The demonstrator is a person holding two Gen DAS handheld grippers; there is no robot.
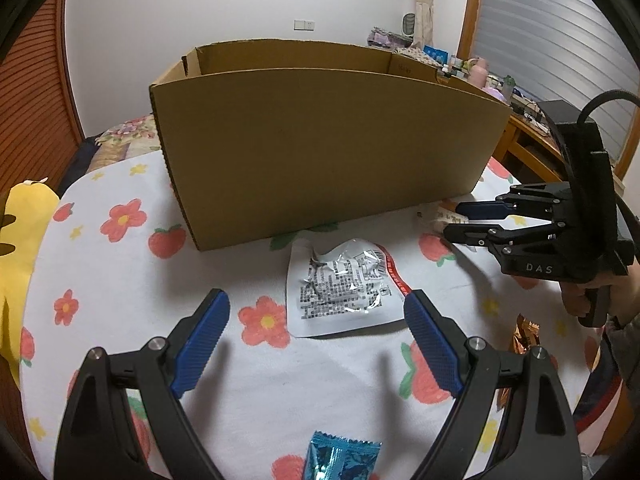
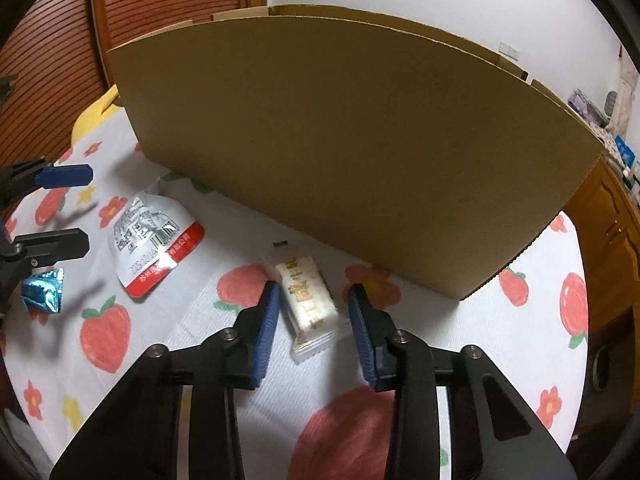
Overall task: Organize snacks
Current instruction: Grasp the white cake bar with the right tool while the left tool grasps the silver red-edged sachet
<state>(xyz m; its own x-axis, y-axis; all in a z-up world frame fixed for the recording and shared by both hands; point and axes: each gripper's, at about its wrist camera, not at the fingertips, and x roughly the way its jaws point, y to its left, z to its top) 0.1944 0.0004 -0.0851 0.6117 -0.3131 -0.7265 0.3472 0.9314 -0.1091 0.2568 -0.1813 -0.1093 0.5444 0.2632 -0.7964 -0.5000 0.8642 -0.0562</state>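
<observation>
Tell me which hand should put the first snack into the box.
Right. Its tool already straddles the white bar snack, pads not visibly pressing yet. The left tool is wide open short of the silver pouch.

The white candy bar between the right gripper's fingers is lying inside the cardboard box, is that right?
Not quite. The white candy bar does sit between the right gripper fingers, but it lies on the flowered cloth in front of the cardboard box, not inside it. The right wrist view shows this.
</observation>
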